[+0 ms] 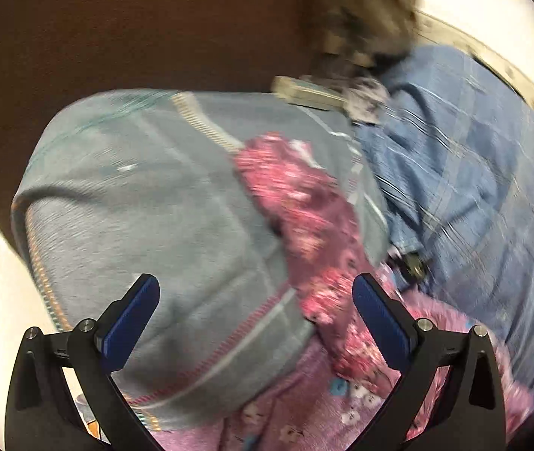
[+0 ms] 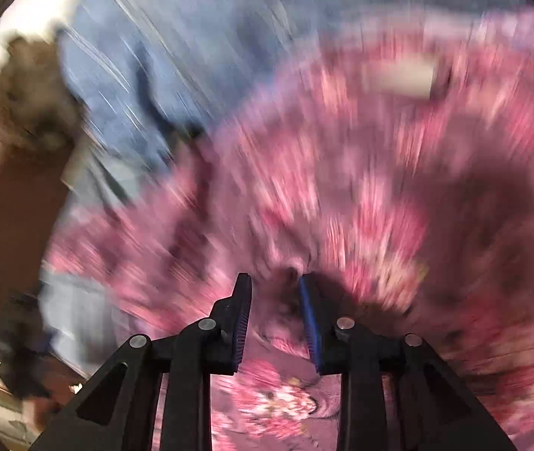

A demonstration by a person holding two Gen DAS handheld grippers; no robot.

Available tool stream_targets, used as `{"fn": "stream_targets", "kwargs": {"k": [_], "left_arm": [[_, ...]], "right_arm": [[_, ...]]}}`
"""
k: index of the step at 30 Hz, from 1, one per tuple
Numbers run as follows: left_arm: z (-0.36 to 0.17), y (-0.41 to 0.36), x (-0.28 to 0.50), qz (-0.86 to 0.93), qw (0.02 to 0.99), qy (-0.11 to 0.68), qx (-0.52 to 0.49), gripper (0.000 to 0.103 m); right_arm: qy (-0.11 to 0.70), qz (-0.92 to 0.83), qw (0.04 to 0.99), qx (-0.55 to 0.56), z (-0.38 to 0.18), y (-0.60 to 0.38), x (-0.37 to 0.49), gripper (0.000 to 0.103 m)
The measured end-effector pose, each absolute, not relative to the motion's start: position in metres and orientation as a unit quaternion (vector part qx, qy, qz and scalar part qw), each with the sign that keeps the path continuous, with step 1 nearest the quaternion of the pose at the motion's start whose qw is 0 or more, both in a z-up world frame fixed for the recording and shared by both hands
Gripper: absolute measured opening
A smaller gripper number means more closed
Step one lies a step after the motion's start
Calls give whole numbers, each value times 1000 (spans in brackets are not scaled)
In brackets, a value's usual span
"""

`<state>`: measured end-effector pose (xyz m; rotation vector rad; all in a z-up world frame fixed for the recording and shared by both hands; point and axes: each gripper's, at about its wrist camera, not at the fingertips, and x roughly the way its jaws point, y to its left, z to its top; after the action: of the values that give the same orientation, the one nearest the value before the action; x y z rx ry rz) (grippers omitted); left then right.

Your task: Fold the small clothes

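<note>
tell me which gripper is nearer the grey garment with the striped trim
Left. The left gripper hangs open right over the grey garment; the right gripper is down on the pink floral fabric instead.

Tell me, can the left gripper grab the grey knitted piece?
Probably yes. The left gripper stands open right over the grey knitted piece, with nothing between them.

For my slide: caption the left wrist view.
Open left tool above a grey-blue knit garment and pink floral cloth.
</note>
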<state>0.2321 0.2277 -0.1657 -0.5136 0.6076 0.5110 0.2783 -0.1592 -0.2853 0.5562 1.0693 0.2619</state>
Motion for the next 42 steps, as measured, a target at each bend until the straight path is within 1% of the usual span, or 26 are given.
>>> {"fn": "stream_targets", "kwargs": {"k": [1, 3, 4, 5, 7, 9, 14, 16, 17, 19, 22, 24, 25, 28, 30, 31, 32, 33, 34, 35, 36, 38, 40, 42], "left_arm": [[-168, 239, 227, 256, 883, 289, -267, 103], [-169, 261, 213, 285, 868, 271, -305, 103], [-169, 270, 207, 298, 862, 258, -320, 103], [-167, 277, 199, 303, 860, 240, -333, 103], [-163, 286, 188, 336, 851, 221, -338, 103], [-163, 289, 184, 355, 845, 219, -335, 103], [-166, 295, 181, 371, 833, 222, -345, 103], [-169, 291, 192, 326, 842, 238, -358, 102], [-167, 287, 201, 315, 850, 243, -346, 102], [-161, 272, 224, 274, 876, 257, -302, 102], [-167, 268, 264, 213, 882, 290, -305, 102], [-173, 268, 282, 206, 884, 289, -304, 103], [-169, 265, 289, 213, 893, 281, -280, 103], [-168, 270, 307, 186, 898, 299, -263, 103], [-166, 276, 314, 183, 906, 287, -251, 103], [-165, 278, 318, 182, 908, 283, -248, 101], [-164, 280, 320, 181, 912, 275, -245, 97], [-163, 282, 322, 175, 914, 270, -245, 74], [-164, 285, 324, 163, 915, 271, -251, 36], [-170, 289, 330, 142, 909, 282, -270, 19], [-177, 291, 333, 127, 903, 293, -288, 10], [-181, 286, 333, 125, 902, 295, -290, 9], [-170, 271, 331, 109, 913, 284, -270, 8], [-151, 245, 326, 77, 932, 257, -242, 8]], "right_arm": [[500, 126, 820, 250, -278, -154, 278, 30], [495, 146, 828, 220, -258, -134, 282, 34], [486, 155, 836, 201, -248, -123, 284, 41], [476, 166, 845, 178, -237, -110, 284, 46], [452, 210, 857, 135, -214, -71, 288, 66], [435, 260, 855, 110, -195, -28, 293, 73], [428, 329, 839, 63, -176, 67, 308, 73], [423, 338, 840, 42, -172, 93, 311, 70], [416, 330, 846, 43, -170, 98, 313, 70], [400, 310, 861, 58, -169, 86, 312, 70], [395, 261, 878, 78, -178, 41, 310, 70], [404, 235, 877, 107, -189, 4, 305, 70], [408, 228, 876, 116, -192, -10, 301, 70], [411, 206, 880, 116, -200, -48, 281, 70], [408, 197, 884, 115, -203, -70, 267, 68], [407, 194, 885, 119, -204, -78, 262, 67], [405, 189, 885, 129, -205, -88, 257, 66], [403, 182, 886, 142, -206, -105, 252, 64], [401, 177, 887, 149, -206, -113, 248, 63], [398, 171, 888, 153, -208, -124, 245, 62], [394, 164, 891, 156, -207, -138, 239, 59], [386, 153, 895, 162, -206, -157, 233, 57], [378, 143, 899, 172, -206, -179, 227, 57], [368, 134, 901, 186, -208, -201, 224, 57]]}}
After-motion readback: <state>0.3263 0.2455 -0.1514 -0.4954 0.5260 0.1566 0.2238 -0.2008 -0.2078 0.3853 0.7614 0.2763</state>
